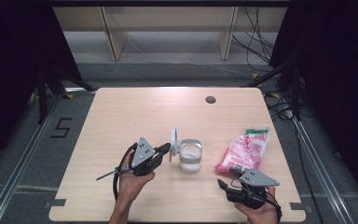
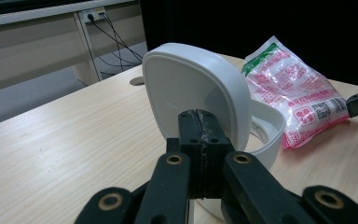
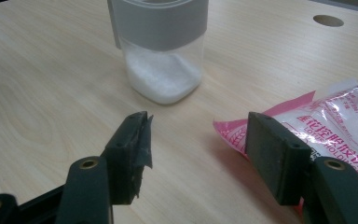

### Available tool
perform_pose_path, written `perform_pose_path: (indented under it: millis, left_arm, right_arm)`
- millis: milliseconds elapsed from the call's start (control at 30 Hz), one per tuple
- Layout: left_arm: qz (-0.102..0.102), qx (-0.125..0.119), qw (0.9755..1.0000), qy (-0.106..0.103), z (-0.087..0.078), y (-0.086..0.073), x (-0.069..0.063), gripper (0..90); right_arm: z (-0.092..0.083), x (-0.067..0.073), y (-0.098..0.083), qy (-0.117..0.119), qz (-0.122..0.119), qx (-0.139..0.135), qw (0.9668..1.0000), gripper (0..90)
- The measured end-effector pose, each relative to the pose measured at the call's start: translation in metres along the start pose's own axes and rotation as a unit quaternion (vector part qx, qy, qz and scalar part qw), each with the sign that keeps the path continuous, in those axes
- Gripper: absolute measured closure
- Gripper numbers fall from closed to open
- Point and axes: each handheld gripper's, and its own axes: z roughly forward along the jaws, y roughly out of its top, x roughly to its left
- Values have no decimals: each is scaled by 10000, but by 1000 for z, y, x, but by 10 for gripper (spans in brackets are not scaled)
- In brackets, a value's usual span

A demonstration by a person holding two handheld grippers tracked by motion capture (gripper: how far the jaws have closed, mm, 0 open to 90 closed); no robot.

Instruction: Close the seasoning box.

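Note:
A clear jar (image 1: pixel 189 157) with a grey-white collar stands mid-table and holds some white powder (image 3: pixel 163 79). Its white hinged lid (image 1: pixel 173 144) stands upright at the jar's left side. My left gripper (image 1: pixel 166 149) is shut, and its joined tips (image 2: pixel 198 119) rest against the lid (image 2: pixel 191 84) with nothing between them. A pink and white packet (image 1: pixel 244 149) lies flat to the right of the jar. My right gripper (image 1: pixel 221 184) is open near the table's front edge. It points at the jar (image 3: pixel 161 46), and the packet's corner (image 3: pixel 335 121) lies behind its right jaw.
A round cable hole (image 1: pixel 210 99) sits near the table's far edge. Bare wood lies left of the jar and along the back. Cables and stand legs are on the floor beyond the table's right side.

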Motion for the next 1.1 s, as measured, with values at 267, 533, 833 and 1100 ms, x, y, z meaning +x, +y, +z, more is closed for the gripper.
perform_pose_path:
  millis: [267,533,833,1100]
  left_arm:
    - [-9,-44,10000,-20,1,4,-2,893]
    - [128,-9,9999,-54,1,8,-5,893]
    - [113,-47,9998,-128,7,10,-11,892]
    - [64,-66,9998,-185,6,10,-13,886]
  right_arm:
    - [1,1,-2,25,40,18,10000,406]
    - [2,2,-2,31,69,52,10000,406]
    - [1,1,-2,-19,93,79,9999,406]
    - [1,2,-2,-23,76,45,10000,407]
